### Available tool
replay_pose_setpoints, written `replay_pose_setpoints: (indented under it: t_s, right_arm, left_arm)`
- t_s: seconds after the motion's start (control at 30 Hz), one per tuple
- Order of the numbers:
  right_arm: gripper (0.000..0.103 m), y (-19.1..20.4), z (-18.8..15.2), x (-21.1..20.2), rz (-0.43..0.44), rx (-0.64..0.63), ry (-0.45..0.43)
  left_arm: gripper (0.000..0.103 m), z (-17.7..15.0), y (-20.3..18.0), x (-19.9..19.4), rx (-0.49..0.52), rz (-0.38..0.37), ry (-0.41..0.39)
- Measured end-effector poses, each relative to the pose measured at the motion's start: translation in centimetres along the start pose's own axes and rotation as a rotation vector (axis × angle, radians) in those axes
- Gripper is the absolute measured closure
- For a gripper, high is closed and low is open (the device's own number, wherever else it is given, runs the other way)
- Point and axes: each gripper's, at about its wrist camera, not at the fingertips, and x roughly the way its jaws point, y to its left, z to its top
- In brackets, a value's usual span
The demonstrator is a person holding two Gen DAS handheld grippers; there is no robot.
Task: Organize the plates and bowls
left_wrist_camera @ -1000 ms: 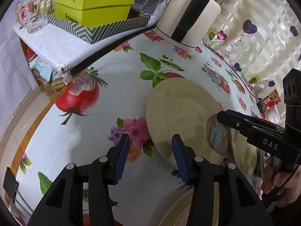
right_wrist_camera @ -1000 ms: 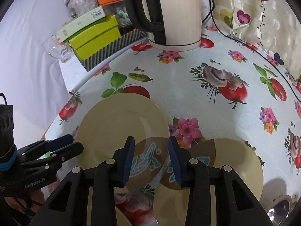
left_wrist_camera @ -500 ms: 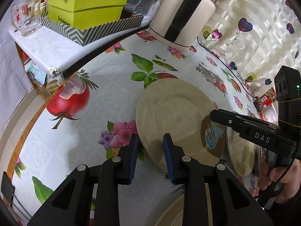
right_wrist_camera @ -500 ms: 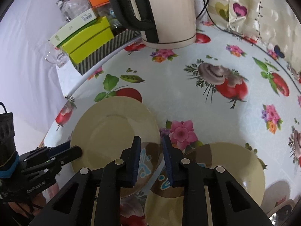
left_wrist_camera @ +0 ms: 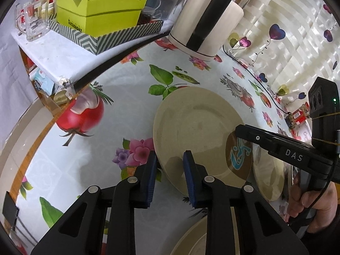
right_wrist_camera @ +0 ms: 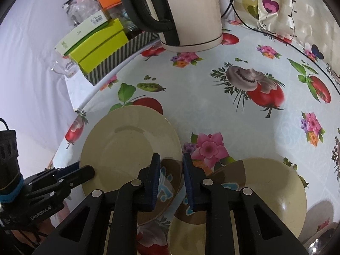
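1. The right wrist view shows a second plate overlapping the large plate at the near side of the floral bench; the left wrist view shows only its edge.
2. Since a second ago, both pairs of jaws have narrowed, though neither is fully closed.
3. The left gripper straddles the large plate's near-left rim with a gap, blue pads not visibly pressing.
4. The right gripper brackets the opposite rim by the brown patterned patch, jaws likewise partly spread.
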Motion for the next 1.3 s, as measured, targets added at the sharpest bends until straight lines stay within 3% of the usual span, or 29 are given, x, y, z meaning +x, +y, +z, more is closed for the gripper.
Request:
replay_pose_setpoints:
  t_s: [0.57,1.3]
  right_arm:
    - [0.082,2.0,-0.8,-3.8,0.000,0.000,-0.030]
    - [0.082,3.9,-11.7,-7.5,-0.021,0.048,0.016]
  left_arm:
    - [0.077,-1.5,-1.5,-4.4,0.032,0.019,-0.019]
    - [0.077,-9.9,-2.4,-7.6,0.089,0.026,0.056]
